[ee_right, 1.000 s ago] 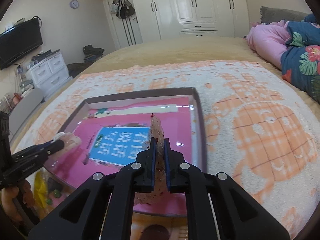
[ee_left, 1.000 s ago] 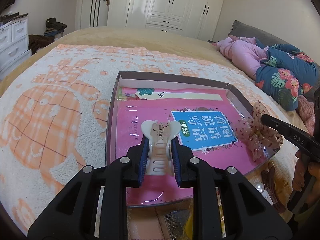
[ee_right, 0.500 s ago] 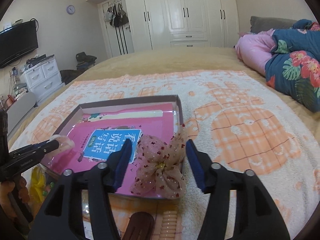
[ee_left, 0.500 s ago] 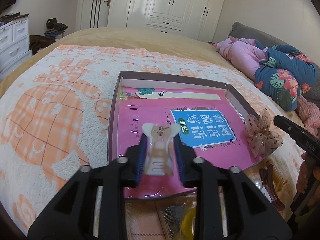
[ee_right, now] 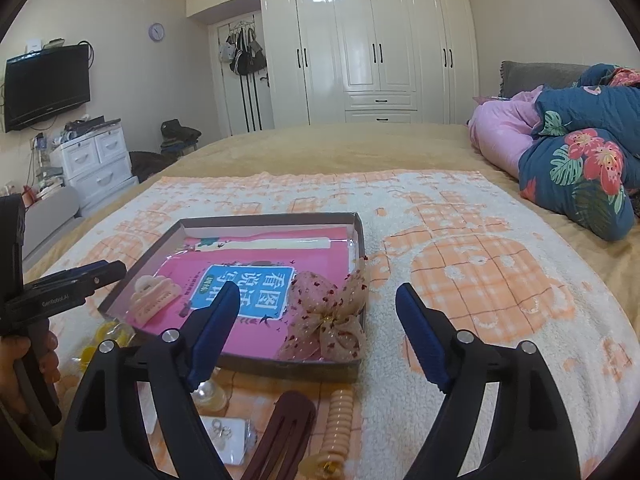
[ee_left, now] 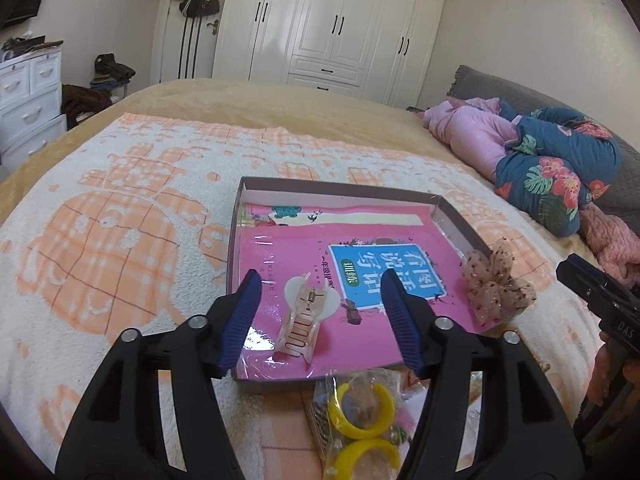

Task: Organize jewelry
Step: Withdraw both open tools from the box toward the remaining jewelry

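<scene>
Now the pale hair claw (ee_left: 303, 317) lies on the pink book inside the shallow box (ee_left: 340, 190), and the mesh bow (ee_right: 328, 314) rests at the box's right-hand edge. Both the left gripper (ee_left: 320, 320) and the right gripper (ee_right: 320, 334) hang spread wide, gripping nothing. The placing step looks finished. Next comes fetching another piece from the blanket in front of the box: the yellow rings (ee_left: 362, 410), the brown clip (ee_right: 286, 428) or the coil tie (ee_right: 338, 420).
</scene>
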The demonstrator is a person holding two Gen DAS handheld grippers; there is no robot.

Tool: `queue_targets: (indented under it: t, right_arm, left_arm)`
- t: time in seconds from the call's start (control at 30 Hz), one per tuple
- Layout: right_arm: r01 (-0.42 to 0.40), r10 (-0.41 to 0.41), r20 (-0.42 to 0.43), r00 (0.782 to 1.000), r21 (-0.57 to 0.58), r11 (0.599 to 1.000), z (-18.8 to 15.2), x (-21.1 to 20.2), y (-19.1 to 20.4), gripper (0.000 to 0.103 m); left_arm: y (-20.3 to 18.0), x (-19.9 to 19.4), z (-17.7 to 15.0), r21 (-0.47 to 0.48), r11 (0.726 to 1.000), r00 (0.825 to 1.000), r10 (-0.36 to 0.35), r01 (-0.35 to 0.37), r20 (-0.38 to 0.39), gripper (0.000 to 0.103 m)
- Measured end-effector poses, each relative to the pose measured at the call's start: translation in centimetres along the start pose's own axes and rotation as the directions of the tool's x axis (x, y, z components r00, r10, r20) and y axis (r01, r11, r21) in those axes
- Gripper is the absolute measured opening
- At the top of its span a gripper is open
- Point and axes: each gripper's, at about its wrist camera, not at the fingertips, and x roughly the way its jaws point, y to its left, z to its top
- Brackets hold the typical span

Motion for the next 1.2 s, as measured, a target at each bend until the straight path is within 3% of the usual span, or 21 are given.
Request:
queue_targets:
  t: [0.13, 0.5, 1.2]
  right_arm:
    - [0.000, 0.000, 0.012, 1.000, 0.001, 1.000, -0.3, -1.2, 0.3, 0.085]
    - [0.010, -0.010, 0.040, 0.999, -0.018, 1.000, -1.1, -3.9, 0.8, 0.090]
    - [-0.026, 0.026, 0.007, 1.000, -0.078, 0.997, -3.9, -6.5, 3.6, 0.092]
  left_arm:
    - [-0.3, -1.1, -0.2, 0.003, 1.000, 1.000, -0.006, 0.006, 0.012, 0.065]
    - [-0.9, -4.3, -0.9, 0.007, 1.000, 0.998, 0.002, -0.003, 0.067, 0.089]
    - [-1.9, -7.2, -4.1, 0.059, 0.998, 0.999, -0.004, 0.001, 0.047, 0.091]
